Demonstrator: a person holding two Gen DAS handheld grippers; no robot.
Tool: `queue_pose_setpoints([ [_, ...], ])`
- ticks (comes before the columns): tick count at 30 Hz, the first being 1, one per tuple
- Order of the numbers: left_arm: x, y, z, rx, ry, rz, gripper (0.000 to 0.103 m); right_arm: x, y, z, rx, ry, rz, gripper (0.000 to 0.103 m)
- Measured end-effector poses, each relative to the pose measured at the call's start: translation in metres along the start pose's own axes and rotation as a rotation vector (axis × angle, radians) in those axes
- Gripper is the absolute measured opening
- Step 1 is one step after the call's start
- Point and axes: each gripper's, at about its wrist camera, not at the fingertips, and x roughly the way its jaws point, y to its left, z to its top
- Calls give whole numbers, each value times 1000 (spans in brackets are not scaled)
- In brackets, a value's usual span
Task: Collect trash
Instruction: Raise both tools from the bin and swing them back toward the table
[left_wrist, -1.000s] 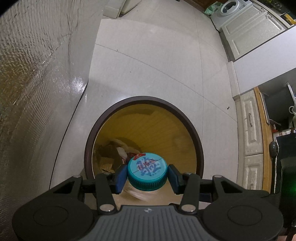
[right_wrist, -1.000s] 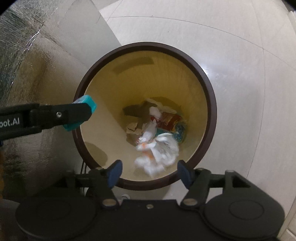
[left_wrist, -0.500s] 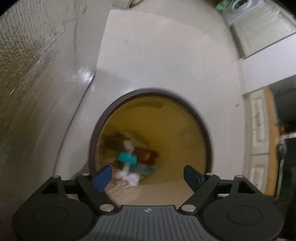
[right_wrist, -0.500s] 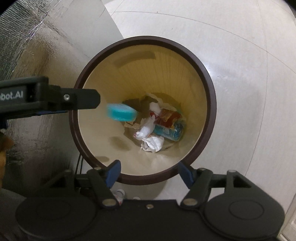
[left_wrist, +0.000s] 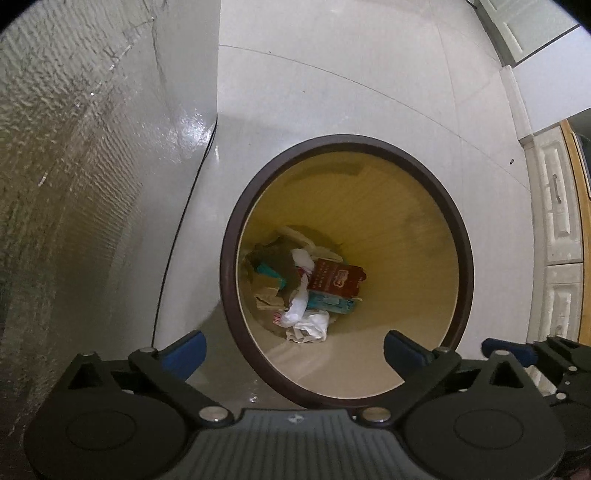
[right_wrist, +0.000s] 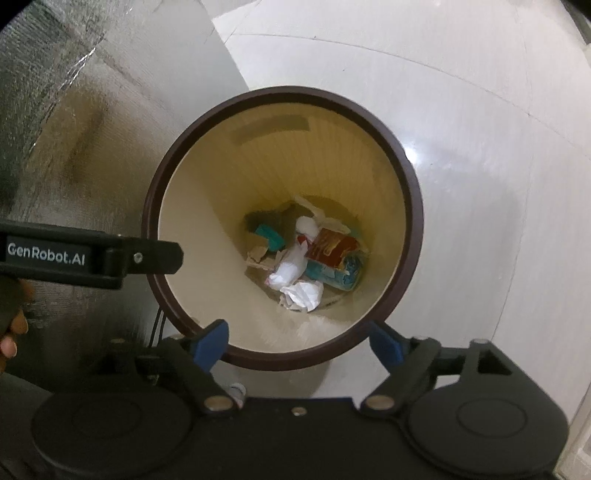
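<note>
A round bin with a dark brown rim (left_wrist: 466, 258) (right_wrist: 417, 206) and a yellow inside stands on the floor below both grippers. At its bottom lie a teal cap (right_wrist: 272, 236) (left_wrist: 266, 268), crumpled white paper (right_wrist: 301, 293) (left_wrist: 309, 325), a red packet (left_wrist: 337, 278) (right_wrist: 332, 248) and a blue-green wrapper (right_wrist: 349, 275). My left gripper (left_wrist: 293, 350) hangs over the bin's near rim, its jaws opening wide with nothing between them. My right gripper (right_wrist: 298, 341) also points down over the near rim, jaws opening, nothing held. The left gripper's finger (right_wrist: 147, 254) shows at the left in the right wrist view.
A silver, foil-like textured wall (left_wrist: 66, 177) rises right beside the bin on the left. A black cable (left_wrist: 166, 266) runs down along its foot. Pale tiled floor (left_wrist: 351, 81) spreads beyond the bin. White cabinet doors (left_wrist: 557, 229) stand at the right.
The left gripper let go of the teal cap, which fell into the bin and now lies among the trash. The white paper dropped to the bottom too. Both grippers' jaws spread wider.
</note>
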Motion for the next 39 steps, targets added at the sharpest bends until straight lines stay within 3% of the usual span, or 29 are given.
queue_pose_setpoints([
  [7,-9,-8,-3,29,-3,15,103,-14,-5,-5,34,-56,-21,103],
  [24,-54,-22,-21,161,-72,112,103,-68,-37,-29,158,-126,-38,103],
  [39,-125,-22,-52,201,-183,128,103,-136,-20,-46,179,-246,3,103],
])
